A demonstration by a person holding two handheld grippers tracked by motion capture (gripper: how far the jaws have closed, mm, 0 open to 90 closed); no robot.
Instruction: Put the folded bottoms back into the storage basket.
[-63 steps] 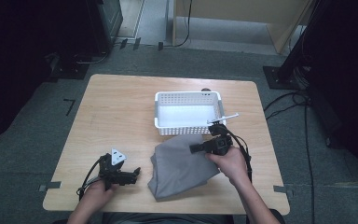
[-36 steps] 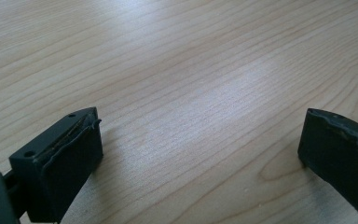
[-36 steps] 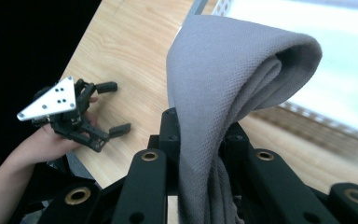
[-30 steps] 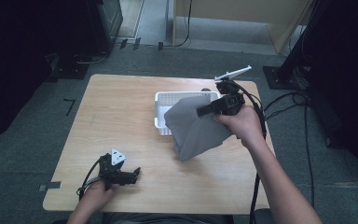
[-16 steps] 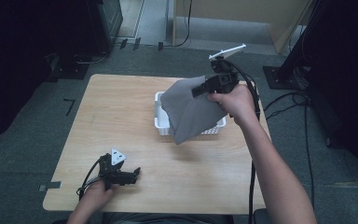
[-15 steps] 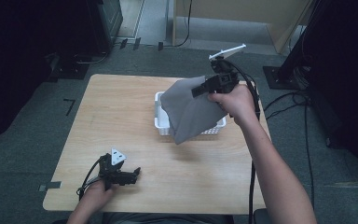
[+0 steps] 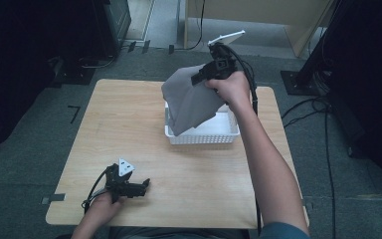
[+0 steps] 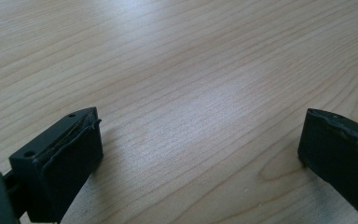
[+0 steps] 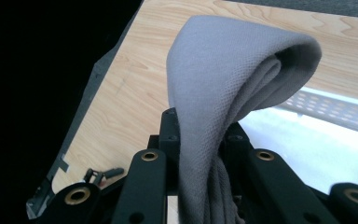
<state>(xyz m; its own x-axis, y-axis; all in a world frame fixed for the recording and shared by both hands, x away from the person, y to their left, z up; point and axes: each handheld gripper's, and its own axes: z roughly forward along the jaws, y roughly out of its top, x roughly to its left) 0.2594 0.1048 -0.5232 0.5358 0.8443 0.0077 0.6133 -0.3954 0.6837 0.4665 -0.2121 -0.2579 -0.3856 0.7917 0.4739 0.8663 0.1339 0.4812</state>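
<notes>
Cloth (image 7: 191, 102), grey: clamped in right gripper (image 7: 202, 75), hanging lengthwise straight down, lower end over white basket (image 7: 204, 135) on counter (image 7: 129, 119). Release point lies directly below. Left gripper (image 7: 142, 185): jaws apart, resting on counter, well apart from basket.

Overhead light brightens the table (image 7: 129, 124); the surrounding floor falls dark, and the white basket (image 9: 317, 149) perhaps overexposes, softly blurred.

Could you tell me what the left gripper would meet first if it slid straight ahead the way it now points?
Probably nothing: the left gripper lies open on the table, pointing right along the near side, and only bare wood shows between its fingers.
</notes>
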